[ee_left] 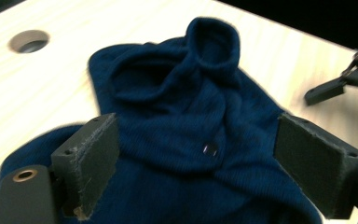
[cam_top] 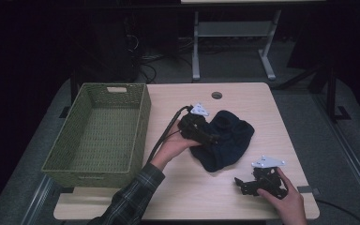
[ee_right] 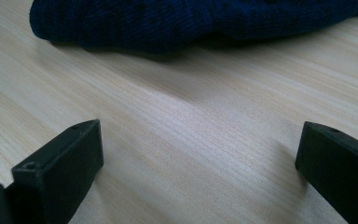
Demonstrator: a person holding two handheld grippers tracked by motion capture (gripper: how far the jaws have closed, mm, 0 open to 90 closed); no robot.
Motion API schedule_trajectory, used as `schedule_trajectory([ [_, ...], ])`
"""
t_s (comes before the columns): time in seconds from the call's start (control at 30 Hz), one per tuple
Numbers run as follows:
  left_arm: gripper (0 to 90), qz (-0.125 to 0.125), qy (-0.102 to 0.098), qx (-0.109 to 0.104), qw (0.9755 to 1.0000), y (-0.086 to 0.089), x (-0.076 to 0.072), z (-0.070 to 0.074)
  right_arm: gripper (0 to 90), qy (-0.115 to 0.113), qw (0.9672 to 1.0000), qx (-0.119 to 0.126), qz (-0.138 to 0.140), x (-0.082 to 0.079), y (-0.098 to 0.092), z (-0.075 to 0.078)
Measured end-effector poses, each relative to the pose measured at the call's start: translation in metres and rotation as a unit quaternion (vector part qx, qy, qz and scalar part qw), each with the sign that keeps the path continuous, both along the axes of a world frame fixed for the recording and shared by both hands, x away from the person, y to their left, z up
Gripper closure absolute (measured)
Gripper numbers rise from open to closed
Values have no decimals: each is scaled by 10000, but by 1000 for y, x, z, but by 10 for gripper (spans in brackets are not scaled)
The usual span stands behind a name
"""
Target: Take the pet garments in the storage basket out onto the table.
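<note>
Currently: knit lying crumpled mid-surface, right of basket and apart from it. Left tongs over knit's left edge, spread wide in left gripper view with fabric between the pads but not pinched; nothing held. Right tongs low on bare wood near front right, also wide open, empty, aimed at knit's near hem and well short of it. Handling, judged: soft, limp, light, no stiffness, so will drape and sag from any single pinch; ribbed weave should give decent friction on the pads. Small button near centre, best avoided as a grip point. Best bet: pinch a thick fold or the rolled collar rather than a single layer; two-point pickup at opposite edges if shape control matters. Basket open and empty, handle slot at far wall.
</note>
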State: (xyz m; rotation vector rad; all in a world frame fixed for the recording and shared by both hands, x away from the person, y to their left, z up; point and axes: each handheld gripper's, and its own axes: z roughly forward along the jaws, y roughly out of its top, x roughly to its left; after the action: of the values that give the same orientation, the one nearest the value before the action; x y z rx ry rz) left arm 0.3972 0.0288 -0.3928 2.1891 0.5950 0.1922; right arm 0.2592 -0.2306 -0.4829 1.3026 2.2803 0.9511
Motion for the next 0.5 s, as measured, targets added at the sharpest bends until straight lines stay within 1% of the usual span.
schedule_trajectory([
  [0.07, 138, 48, -3, -51, 10000, 5, -5, 0, 5, 3, 10000, 4, -1, 0, 0, 0],
  [0.17, 138, 47, -66, -44, 10000, 13, -13, 3, 5, 3, 10000, 3, 0, 0, 0, 0],
  [0.23, 138, 65, -63, -77, 9999, 18, -20, 3, 5, -4, 10000, -2, 5, 0, 0, 0],
  [0.3, 139, 68, -69, -69, 9999, 25, -26, 1, 5, -3, 10000, -1, 4, 0, 0, 0],
  [0.33, 142, 90, -60, -106, 9999, 29, -30, -2, 5, -4, 10000, -2, 6, 0, 0, 0],
  [0.5, 142, 119, -76, -91, 9999, 40, -45, -11, 5, -6, 10000, -2, 18, 0, 0, 0],
])
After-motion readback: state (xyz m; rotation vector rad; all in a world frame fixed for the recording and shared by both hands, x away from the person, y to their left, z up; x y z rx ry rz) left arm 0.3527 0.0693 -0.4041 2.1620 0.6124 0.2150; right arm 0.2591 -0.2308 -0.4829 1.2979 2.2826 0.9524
